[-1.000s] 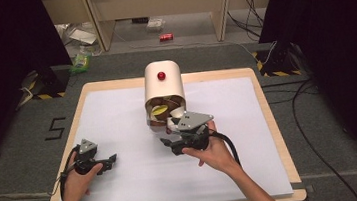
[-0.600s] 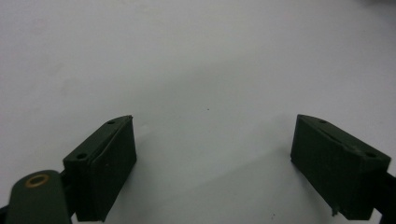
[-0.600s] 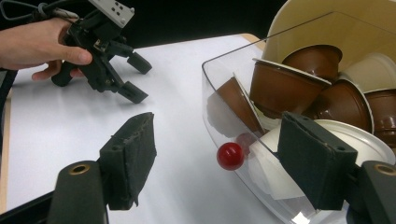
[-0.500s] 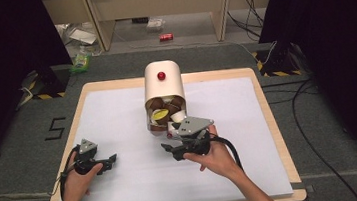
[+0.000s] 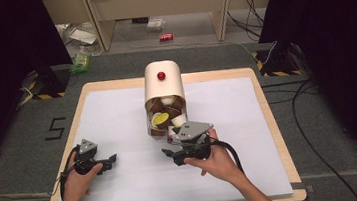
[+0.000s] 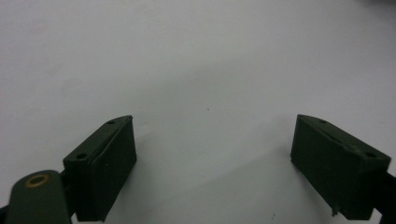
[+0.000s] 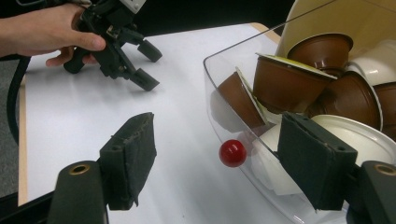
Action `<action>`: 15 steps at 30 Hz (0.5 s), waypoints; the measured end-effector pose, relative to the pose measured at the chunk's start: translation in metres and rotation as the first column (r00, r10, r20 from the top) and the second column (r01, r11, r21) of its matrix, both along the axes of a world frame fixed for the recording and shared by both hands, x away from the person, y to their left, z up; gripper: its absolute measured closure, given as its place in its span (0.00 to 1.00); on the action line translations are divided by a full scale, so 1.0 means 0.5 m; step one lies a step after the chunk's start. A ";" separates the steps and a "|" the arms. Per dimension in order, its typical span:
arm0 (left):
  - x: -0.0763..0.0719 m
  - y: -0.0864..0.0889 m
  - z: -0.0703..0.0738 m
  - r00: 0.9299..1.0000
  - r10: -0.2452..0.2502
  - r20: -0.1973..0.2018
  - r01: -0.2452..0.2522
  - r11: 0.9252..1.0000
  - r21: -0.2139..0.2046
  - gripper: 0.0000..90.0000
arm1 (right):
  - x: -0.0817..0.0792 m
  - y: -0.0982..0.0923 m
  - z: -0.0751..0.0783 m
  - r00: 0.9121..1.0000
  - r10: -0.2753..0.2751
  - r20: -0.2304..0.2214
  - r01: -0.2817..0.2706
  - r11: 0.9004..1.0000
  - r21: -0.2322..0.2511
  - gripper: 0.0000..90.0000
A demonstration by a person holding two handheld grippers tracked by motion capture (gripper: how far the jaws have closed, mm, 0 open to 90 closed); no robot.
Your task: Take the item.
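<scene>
A cream dispenser (image 5: 164, 84) with a red button on top stands at the back middle of the white sheet. Its clear front bin (image 7: 224, 70) holds several brown and white coffee capsules (image 7: 289, 79). A small red knob (image 7: 232, 153) sticks out of the bin's front wall. My right gripper (image 7: 217, 144) is open with that knob in the wide gap between its jaws, and neither pad touches it. In the high view the right gripper (image 5: 168, 145) sits at the bin's front. My left gripper (image 5: 112, 162) rests open on the sheet at the front left, with nothing between its jaws (image 6: 215, 135).
The white sheet (image 5: 118, 122) covers a wooden table (image 5: 268, 111) with dark floor around it. Cables (image 5: 314, 116) trail on the floor at the right. From the right gripper view, the left gripper (image 7: 149, 65) and its hand show farther off.
The right gripper has shifted slightly toward the person. More capsules now show at the dispenser's front. The left gripper has stayed put.
</scene>
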State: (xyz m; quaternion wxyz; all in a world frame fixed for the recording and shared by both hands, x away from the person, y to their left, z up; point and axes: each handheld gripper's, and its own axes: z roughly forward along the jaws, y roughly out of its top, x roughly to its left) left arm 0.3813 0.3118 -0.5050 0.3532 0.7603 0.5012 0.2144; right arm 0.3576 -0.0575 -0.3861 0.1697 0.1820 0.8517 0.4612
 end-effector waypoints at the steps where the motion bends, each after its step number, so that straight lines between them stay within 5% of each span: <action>1: 0.000 0.000 0.000 1.000 -0.001 0.000 0.001 1.000 0.001 0.15 | -0.002 0.000 -0.001 1.000 -0.001 0.000 0.001 1.000 -0.002 0.32; 15: 0.000 0.000 0.000 1.000 -0.001 0.000 0.001 1.000 0.000 0.15 | -0.007 0.000 -0.004 1.000 -0.007 -0.001 0.007 1.000 0.010 0.32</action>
